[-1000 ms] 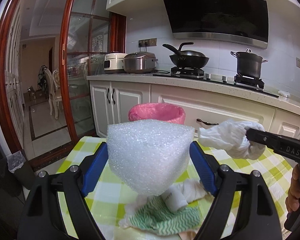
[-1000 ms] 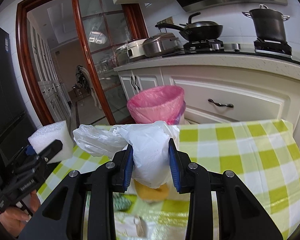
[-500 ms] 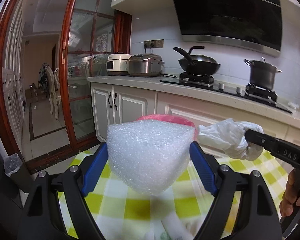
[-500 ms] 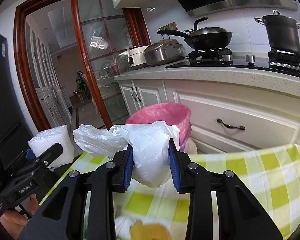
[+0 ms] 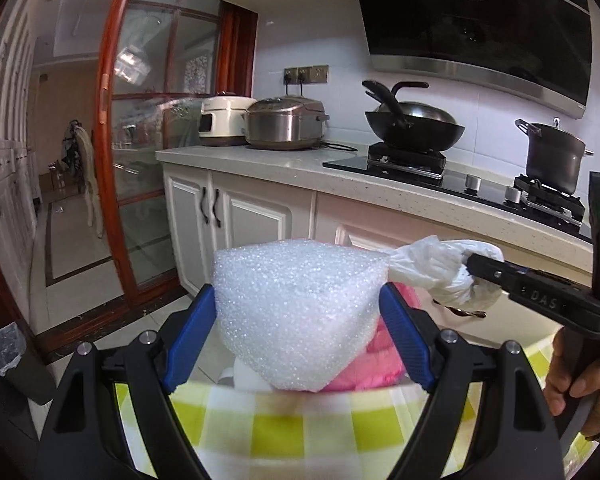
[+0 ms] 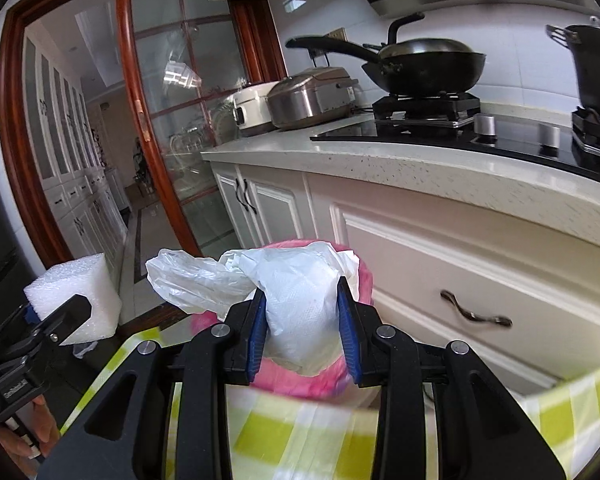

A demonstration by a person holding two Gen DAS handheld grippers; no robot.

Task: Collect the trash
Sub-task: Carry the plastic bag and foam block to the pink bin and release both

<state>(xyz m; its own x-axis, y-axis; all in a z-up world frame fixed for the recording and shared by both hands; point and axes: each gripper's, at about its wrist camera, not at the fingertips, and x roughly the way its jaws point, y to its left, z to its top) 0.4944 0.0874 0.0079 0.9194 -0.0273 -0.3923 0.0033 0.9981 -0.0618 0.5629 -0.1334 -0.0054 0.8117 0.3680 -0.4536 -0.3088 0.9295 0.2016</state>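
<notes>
While lettered "DAS", the right hand-held gripper (image 6: 302,320) pinches a white bag (image 6: 300,292); the left hand-held gripper (image 5: 298,320) clamps foam (image 5: 296,312).

A home kitchen: white cabinets (image 6: 440,280) run under a pale stone counter (image 5: 260,160) carrying a gas hob (image 6: 424,110) with a black wok (image 5: 414,126) and a stockpot (image 5: 554,154), two rice cookers (image 5: 286,128) beside them, a range hood (image 5: 476,20) above. A wood-framed glass sliding door (image 5: 148,152) opens onto a dining room.

white foam block (image 5: 300,312) and crumpled plastic bag (image 6: 300,300) — seemingly above pink-lined bin (image 6: 300,380).
</notes>
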